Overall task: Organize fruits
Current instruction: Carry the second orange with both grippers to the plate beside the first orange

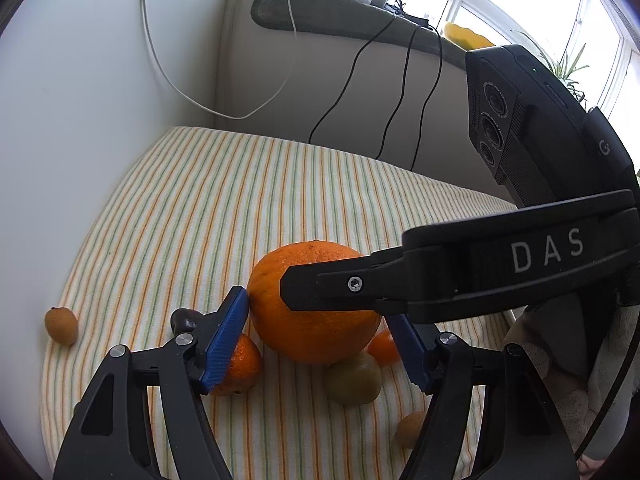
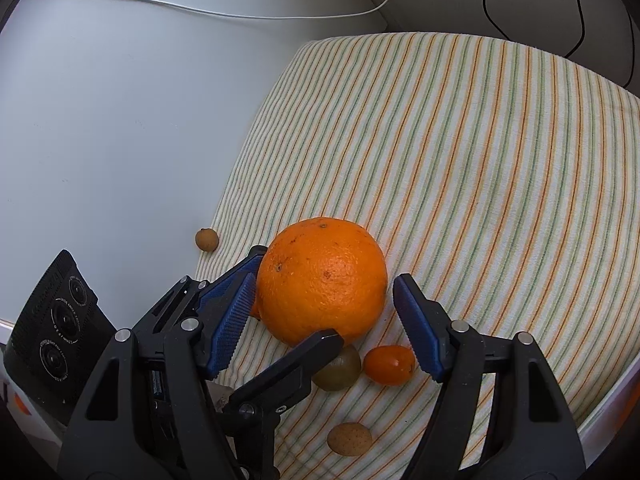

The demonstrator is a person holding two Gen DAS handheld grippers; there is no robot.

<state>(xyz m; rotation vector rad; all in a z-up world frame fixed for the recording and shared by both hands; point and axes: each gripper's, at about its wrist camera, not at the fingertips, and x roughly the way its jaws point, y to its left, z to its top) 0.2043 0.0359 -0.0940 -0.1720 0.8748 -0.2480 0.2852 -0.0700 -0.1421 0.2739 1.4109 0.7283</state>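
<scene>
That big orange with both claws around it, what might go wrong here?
1. The big orange is round and sits on soft striped cloth; both grippers, left and right, are open, so a nudge could roll it.
2. The green fruit and small orange fruit lie close beside it and could be knocked away.
3. The two grippers crowd the same fruit and may collide.

Small fruits crowding big orange; far cloth free.
</scene>
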